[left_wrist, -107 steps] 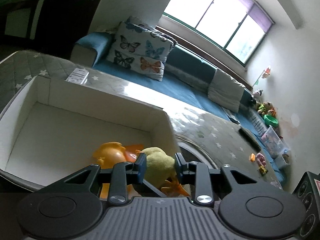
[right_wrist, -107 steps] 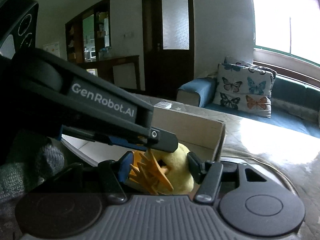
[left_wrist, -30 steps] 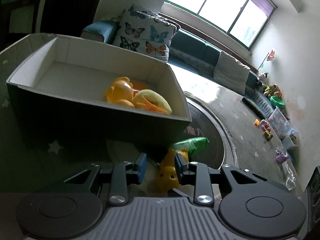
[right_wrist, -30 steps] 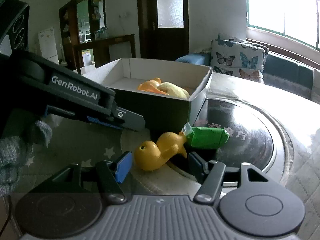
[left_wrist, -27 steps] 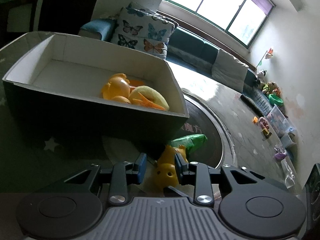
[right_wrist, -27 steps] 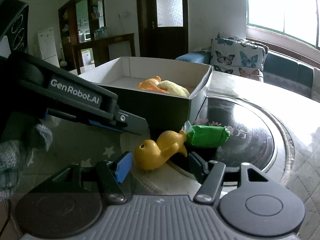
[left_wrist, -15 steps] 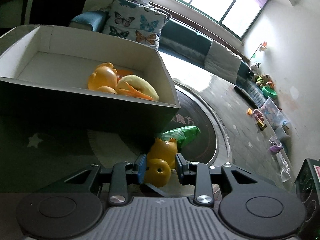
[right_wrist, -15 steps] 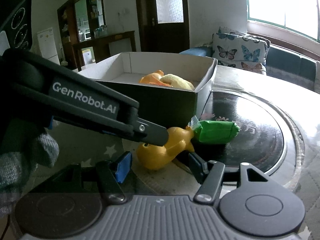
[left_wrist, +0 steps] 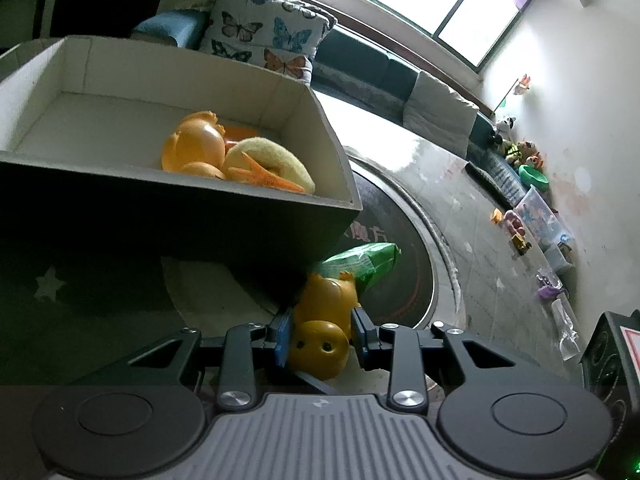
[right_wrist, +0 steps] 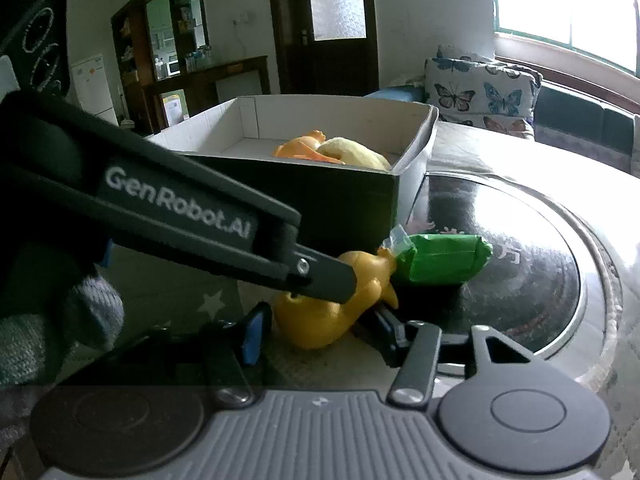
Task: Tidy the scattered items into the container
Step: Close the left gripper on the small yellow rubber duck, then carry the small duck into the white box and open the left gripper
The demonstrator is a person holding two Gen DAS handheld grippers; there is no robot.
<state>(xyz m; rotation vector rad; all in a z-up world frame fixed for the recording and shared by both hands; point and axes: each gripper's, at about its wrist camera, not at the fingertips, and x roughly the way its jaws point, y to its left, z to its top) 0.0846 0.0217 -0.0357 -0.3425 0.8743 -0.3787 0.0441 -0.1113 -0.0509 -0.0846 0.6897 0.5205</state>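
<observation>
A yellow rubber duck [left_wrist: 320,320] lies on the table just in front of the cardboard box [left_wrist: 200,216]. My left gripper [left_wrist: 320,330] has its fingers on both sides of the duck, close against it. From the right wrist view the left gripper's finger crosses over the duck [right_wrist: 320,320]. My right gripper [right_wrist: 320,330] is open, its fingers wide on either side of the same duck without touching. A green packet [right_wrist: 444,258] lies behind the duck. The box [right_wrist: 320,196] holds an orange toy [left_wrist: 196,148] and a yellow plush [left_wrist: 272,160].
The dark round turntable [right_wrist: 520,260] sits in the table's middle, right of the box. A butterfly cushion [left_wrist: 264,40] and sofa stand behind. Small toys [left_wrist: 520,232] lie on the floor at the right. A gloved hand [right_wrist: 60,340] holds the left gripper.
Both grippers dropped from over the box to the table in front of it. My left gripper moved forward around the yellow duck and its fingers came in against it.
</observation>
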